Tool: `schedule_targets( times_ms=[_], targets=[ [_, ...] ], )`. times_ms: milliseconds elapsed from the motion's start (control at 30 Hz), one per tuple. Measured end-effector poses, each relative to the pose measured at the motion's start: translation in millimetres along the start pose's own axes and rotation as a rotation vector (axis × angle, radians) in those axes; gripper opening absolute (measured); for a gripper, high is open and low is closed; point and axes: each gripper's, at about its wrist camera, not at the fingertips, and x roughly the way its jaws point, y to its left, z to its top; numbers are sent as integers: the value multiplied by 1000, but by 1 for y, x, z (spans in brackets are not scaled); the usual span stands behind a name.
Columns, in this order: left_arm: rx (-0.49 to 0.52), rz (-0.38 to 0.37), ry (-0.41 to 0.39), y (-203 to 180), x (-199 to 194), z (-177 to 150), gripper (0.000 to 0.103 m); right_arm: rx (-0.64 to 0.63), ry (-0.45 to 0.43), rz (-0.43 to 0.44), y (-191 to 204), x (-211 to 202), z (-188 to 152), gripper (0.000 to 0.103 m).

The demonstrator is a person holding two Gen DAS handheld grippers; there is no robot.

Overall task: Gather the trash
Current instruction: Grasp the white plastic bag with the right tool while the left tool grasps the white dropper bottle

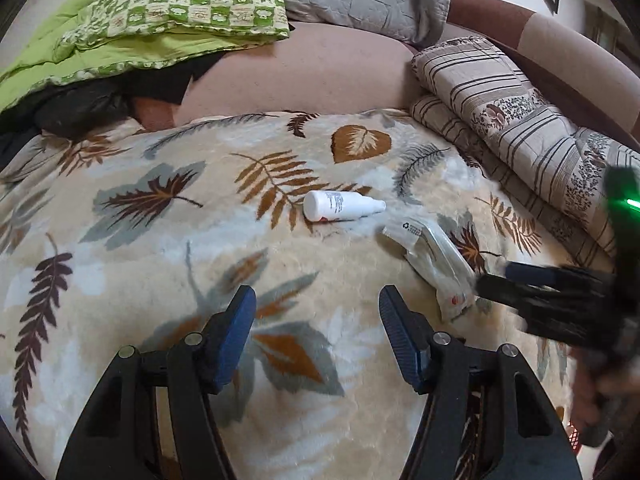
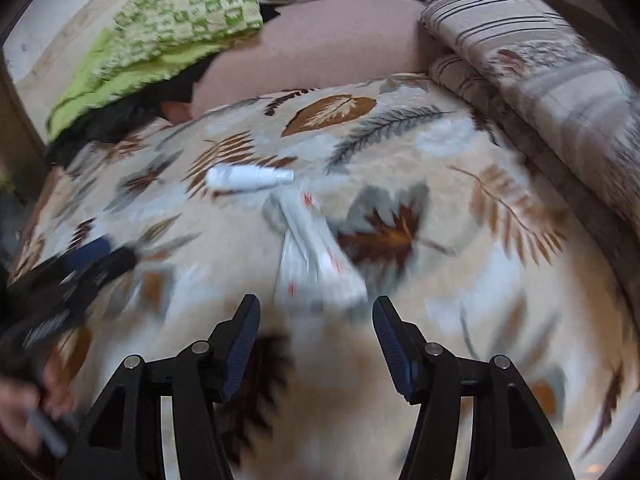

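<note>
Item: crinkled clear plastic wrapper with red print [image 2: 316,256], lying mid-frame on the leaf-patterned fleece blanket [image 2: 460,312] below the small white plastic bottle [image 2: 248,177]; right gripper [image 2: 316,316], jaws apart and empty, is closing in and should straddle its near end squarely before pinching.

Bedding on a couch
Leaf-print blanket [image 1: 160,240] centre; green checked quilt [image 1: 192,0] upper left; striped folded blanket [image 1: 512,120] right.

Hand-held gripper [image 1: 318,304]: blk arms, blue ribbed pads, silver screws.
</note>
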Motion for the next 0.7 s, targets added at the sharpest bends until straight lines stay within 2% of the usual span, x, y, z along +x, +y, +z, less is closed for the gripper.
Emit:
schedule_targets(
  times_ms=[167, 233, 300, 367, 433, 533, 700],
  targets=[
    [-15, -59, -9, 8, 4, 12, 64, -14, 81, -46, 5, 59, 28, 63],
    [-20, -76, 0, 10, 6, 16, 66, -10, 99, -36, 8, 73, 30, 63],
    [11, -74, -3, 8, 8, 22, 66, -5, 110, -45, 14, 83, 27, 57],
    [63, -44, -11, 2, 11, 31, 66, -25, 97, -81, 23, 82, 22, 53],
    [117, -12, -20, -4, 18, 46, 68, 16, 96, -93, 25, 74, 17, 47],
    [153, -43, 16, -11, 41, 68, 69, 161, 89, -31, 17, 53, 2, 46],
    [220, -94, 134, -26, 101, 96, 69, 356, 34, -27, -5, 17, -41, 46]
  ],
)
